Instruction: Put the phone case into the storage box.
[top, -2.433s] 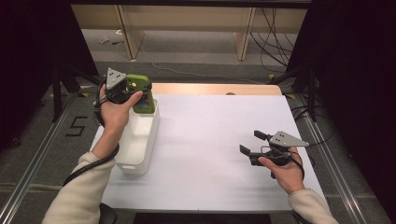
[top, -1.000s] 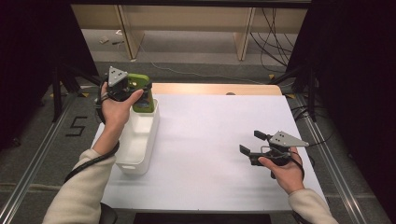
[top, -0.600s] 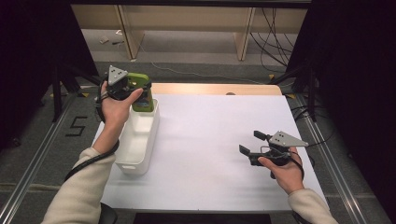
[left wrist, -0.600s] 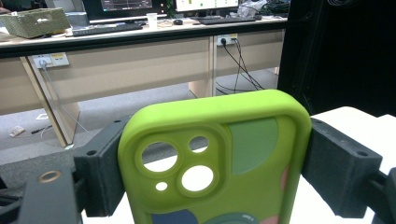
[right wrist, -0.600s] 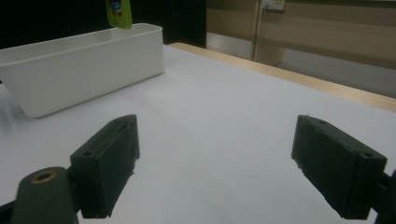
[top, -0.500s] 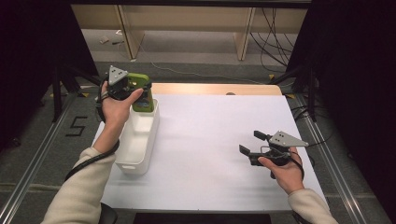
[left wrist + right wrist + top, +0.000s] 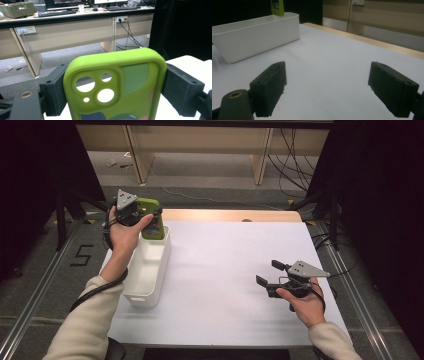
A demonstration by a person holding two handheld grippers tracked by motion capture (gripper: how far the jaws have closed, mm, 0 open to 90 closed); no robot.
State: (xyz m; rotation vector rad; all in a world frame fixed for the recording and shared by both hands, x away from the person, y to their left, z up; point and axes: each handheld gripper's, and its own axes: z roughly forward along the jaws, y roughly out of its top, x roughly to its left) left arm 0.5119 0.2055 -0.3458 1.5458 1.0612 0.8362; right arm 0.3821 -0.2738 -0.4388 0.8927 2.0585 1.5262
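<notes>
Green phone case [image 7: 116,86] being clamped across long edges by left gripper [image 7: 134,212], held upright above far end of white bin [image 7: 148,270]. Case likely light, rubbery, flexible; side-edge grip being judged safest. Right gripper [image 7: 275,277] being held open, empty, well apart over white table [image 7: 220,270].

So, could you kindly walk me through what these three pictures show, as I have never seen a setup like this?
There is no robot here: a person holds a hand-held two-jaw tool in each hand at a white table. The high view looks down from above the person's side. The other two pictures come from cameras riding on each tool, looking along its black jaws. The left gripper is shut on a green phone case, jaws pressing its two sides, held over the far end of a white bin that stands on the table. The right gripper is open and holds nothing, above bare table near the person's right.
</notes>
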